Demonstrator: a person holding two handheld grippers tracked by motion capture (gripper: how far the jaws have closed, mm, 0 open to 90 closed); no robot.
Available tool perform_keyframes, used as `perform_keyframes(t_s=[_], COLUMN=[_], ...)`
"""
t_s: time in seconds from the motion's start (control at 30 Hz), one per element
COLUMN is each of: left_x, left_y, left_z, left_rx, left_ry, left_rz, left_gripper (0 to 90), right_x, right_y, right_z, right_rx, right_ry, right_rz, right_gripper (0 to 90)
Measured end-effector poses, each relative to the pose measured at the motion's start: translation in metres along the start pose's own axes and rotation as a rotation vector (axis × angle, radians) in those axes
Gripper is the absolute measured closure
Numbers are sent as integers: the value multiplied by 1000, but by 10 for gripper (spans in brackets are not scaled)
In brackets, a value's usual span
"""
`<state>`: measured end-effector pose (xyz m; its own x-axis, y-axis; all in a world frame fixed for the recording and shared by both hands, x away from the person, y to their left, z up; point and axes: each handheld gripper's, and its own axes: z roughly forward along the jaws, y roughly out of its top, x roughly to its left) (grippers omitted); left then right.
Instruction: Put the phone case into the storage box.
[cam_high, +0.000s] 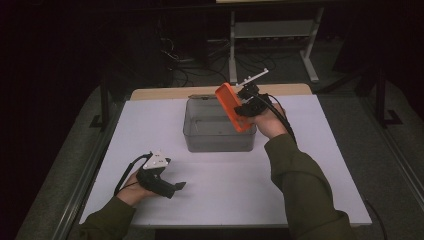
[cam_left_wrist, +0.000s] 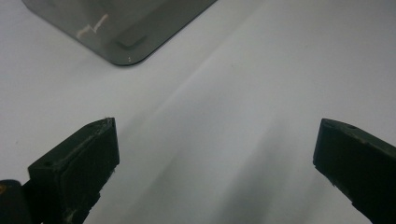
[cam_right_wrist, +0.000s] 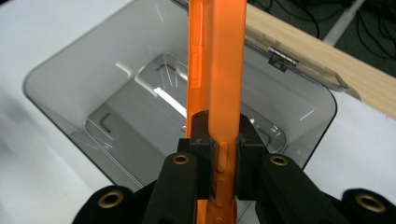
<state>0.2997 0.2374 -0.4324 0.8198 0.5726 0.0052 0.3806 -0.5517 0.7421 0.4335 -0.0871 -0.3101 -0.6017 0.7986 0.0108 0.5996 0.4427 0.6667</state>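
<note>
The right gripper (cam_high: 248, 104), raised in a hand with the forearm reaching in from the near right, is clamped on an orange case (cam_high: 232, 106), held edge-on and tilted above the right end of the grey bin (cam_high: 200, 137) at the table's (cam_high: 310, 165) far middle. The left gripper (cam_high: 172, 187) lies low at the near left, its jaws wide apart over bare table and gripping nothing.
</note>
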Motion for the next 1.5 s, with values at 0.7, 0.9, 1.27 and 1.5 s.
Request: perform_keyframes(t_s=[0.7,0.9,1.27,1.5], left_x=[0,1,0,-1], left_y=[0,0,-1,-1], left_z=[0,0,0,0], left_rx=[2,0,4,6], left_ry=[-5,-5,-6,-10], left_rz=[-2,-1,-1,0], left_gripper=[0,0,0,0], right_x=[-8,-11,-16,-20], right_y=[16,19,15,12], right_z=[34,44,59,68], right_rx=[223,290,378,429], right_ry=[-36,-42,-49,-48], right_rz=[82,114,167,212], right_gripper=[799,798,796,793])
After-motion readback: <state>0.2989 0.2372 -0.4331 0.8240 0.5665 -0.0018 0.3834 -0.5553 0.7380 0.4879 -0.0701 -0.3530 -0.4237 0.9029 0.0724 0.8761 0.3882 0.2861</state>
